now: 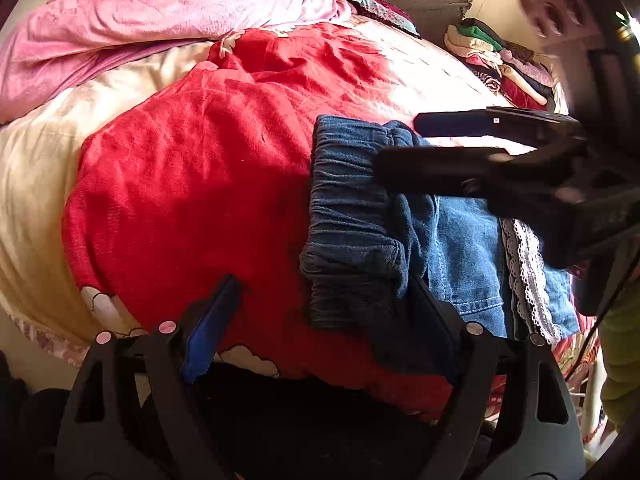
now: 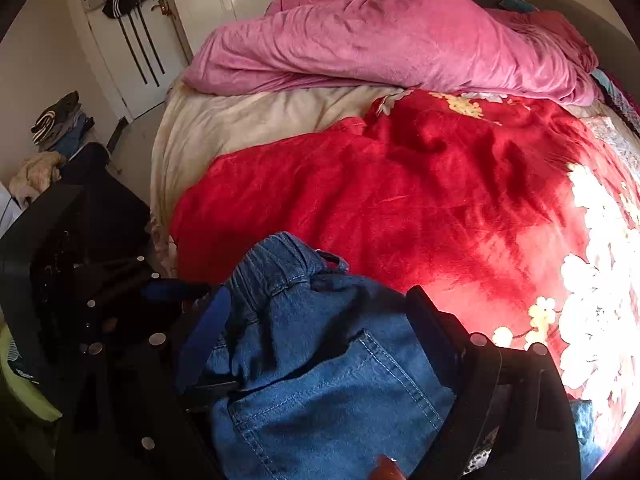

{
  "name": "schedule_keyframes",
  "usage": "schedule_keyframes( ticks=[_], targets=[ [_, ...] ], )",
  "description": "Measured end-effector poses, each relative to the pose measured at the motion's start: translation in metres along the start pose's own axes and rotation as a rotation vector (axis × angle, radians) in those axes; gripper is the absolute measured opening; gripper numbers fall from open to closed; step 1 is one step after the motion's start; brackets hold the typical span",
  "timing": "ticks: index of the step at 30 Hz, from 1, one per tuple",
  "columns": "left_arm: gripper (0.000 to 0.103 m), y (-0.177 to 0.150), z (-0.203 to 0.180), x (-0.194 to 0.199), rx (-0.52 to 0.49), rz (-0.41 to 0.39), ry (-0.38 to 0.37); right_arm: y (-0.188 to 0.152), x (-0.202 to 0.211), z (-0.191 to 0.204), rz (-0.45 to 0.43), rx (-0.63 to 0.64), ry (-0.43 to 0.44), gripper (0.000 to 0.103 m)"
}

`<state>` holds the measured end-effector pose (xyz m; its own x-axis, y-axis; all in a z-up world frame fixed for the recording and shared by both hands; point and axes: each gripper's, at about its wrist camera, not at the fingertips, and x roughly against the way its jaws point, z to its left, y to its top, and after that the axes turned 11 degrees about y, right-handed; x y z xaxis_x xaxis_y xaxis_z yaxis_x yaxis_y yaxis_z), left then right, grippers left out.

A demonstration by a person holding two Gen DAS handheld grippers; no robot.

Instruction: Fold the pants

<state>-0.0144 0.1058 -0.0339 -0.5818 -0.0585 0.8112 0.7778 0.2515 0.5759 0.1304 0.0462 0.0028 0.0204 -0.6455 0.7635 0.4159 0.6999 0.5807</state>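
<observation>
1. Blue denim pants (image 1: 460,240) are seen bunched on the red blanket (image 1: 200,168) covering the bed, near its front edge; elastic waistband (image 1: 348,200) is turned toward the middle of the bed.
2. Left gripper (image 1: 320,320): jaws are held wide apart, nothing between the pads. Its right finger (image 1: 432,320) is placed against the waistband edge; its left finger (image 1: 212,320) is over bare blanket.
3. Right gripper (image 2: 320,332): jaws are spread, with the waistband and back pocket (image 2: 340,400) bunched between them. Denim is touched on both sides, but a firm clamp cannot be told.
4. In the left wrist view, the right gripper (image 1: 400,148) is seen entering from the right, its fingers laid over the upper waistband.
5. A pink duvet (image 2: 380,52) is piled at the far end of the bed; a stack of folded clothes (image 1: 500,60) is noted at the far right.
</observation>
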Motion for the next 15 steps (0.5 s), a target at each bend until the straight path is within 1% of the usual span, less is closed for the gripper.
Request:
schedule_keyframes(
  ticks=[5, 7, 8, 9, 10, 12, 13, 14, 15],
  targets=[
    [0.076, 0.000, 0.000, -0.002, 0.001, 0.004, -0.001, 0.003, -0.023, 0.000, 0.066, 0.027, 0.019, 0.088],
    [0.076, -0.001, 0.000, -0.003, 0.003, 0.007, -0.002, 0.002, -0.030, -0.002, 0.083, 0.026, 0.040, 0.083],
    [0.076, -0.001, 0.000, -0.003, 0.003, 0.008, -0.001, 0.001, -0.032, -0.002, 0.094, 0.028, 0.054, 0.073],
    [0.076, -0.001, 0.000, -0.004, 0.003, 0.009, 0.000, 0.000, -0.034, -0.002, 0.100, 0.032, 0.067, 0.065],
    [0.076, -0.001, 0.000, -0.004, 0.004, 0.011, -0.001, -0.001, -0.035, -0.002, 0.097, 0.035, 0.080, 0.061],
    [0.076, -0.001, 0.001, -0.004, 0.007, 0.013, -0.004, -0.004, -0.031, -0.002, 0.079, 0.033, 0.091, 0.049],
    [0.077, -0.001, 0.001, -0.004, 0.010, 0.013, -0.006, -0.005, -0.026, -0.004, 0.063, 0.025, 0.100, 0.045],
    [0.077, -0.001, 0.001, -0.004, 0.013, 0.014, -0.007, -0.007, -0.021, -0.006, 0.044, 0.013, 0.111, 0.038],
    [0.078, -0.001, 0.001, -0.003, 0.015, 0.013, -0.008, -0.009, -0.015, -0.007, 0.023, 0.001, 0.125, 0.035]
  ],
)
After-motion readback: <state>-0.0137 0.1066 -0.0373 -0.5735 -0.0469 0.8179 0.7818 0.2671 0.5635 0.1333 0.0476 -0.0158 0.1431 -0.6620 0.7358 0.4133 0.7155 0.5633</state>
